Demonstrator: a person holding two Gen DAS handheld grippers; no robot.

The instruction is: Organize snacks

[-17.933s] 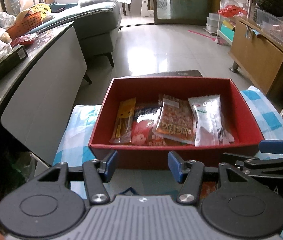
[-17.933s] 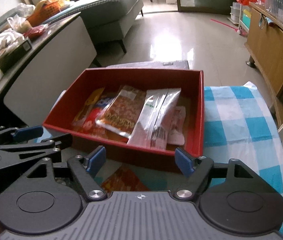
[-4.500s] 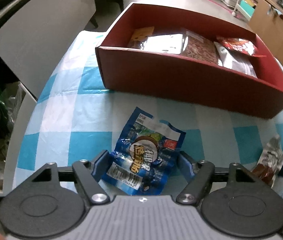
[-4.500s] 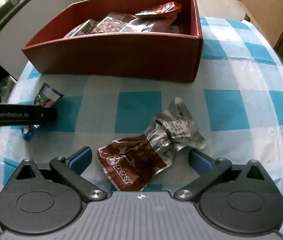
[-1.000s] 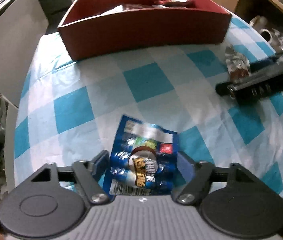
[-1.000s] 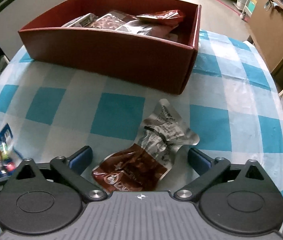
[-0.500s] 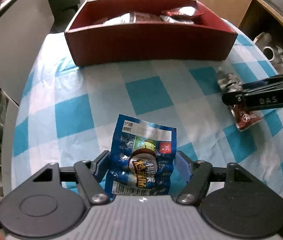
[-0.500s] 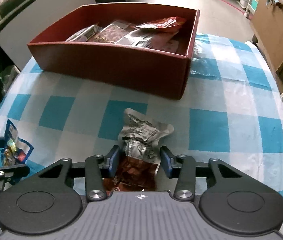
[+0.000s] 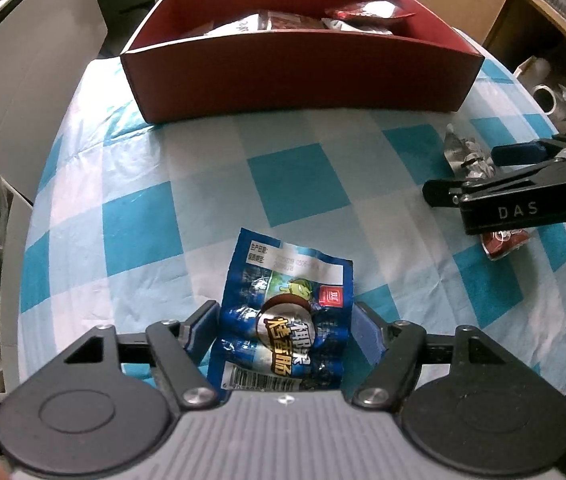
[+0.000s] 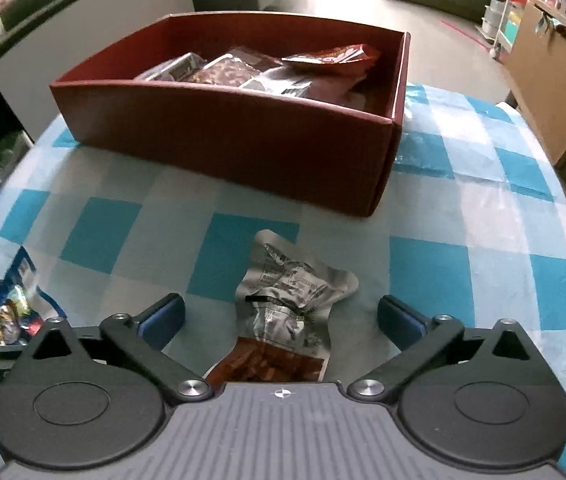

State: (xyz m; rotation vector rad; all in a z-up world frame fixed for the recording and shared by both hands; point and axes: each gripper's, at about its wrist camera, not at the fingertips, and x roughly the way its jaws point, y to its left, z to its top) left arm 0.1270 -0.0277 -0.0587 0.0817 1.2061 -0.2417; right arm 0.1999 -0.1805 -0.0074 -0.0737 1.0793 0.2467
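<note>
A red box (image 9: 303, 76) holding several snack packs stands at the far side of the checked table; it also shows in the right wrist view (image 10: 227, 136). My left gripper (image 9: 283, 332) is shut on a blue snack pack (image 9: 287, 320), held just above the cloth. The same pack shows at the left edge of the right wrist view (image 10: 11, 312). My right gripper (image 10: 281, 322) is open, its fingers wide on either side of a silver and brown snack pack (image 10: 287, 312) that lies on the cloth. That gripper shows at the right of the left wrist view (image 9: 523, 188).
The blue and white checked cloth (image 10: 463, 264) covers a round table whose edge curves close on both sides. A grey cabinet (image 9: 23, 80) stands left of the table, a wooden cabinet (image 10: 555, 76) to the right. Metal items (image 9: 551, 96) lie off the table's right edge.
Half a second ago my right gripper was closed around the silver and brown pack; now its jaws are wide open and the pack lies on the cloth. My left gripper still holds the blue pack.
</note>
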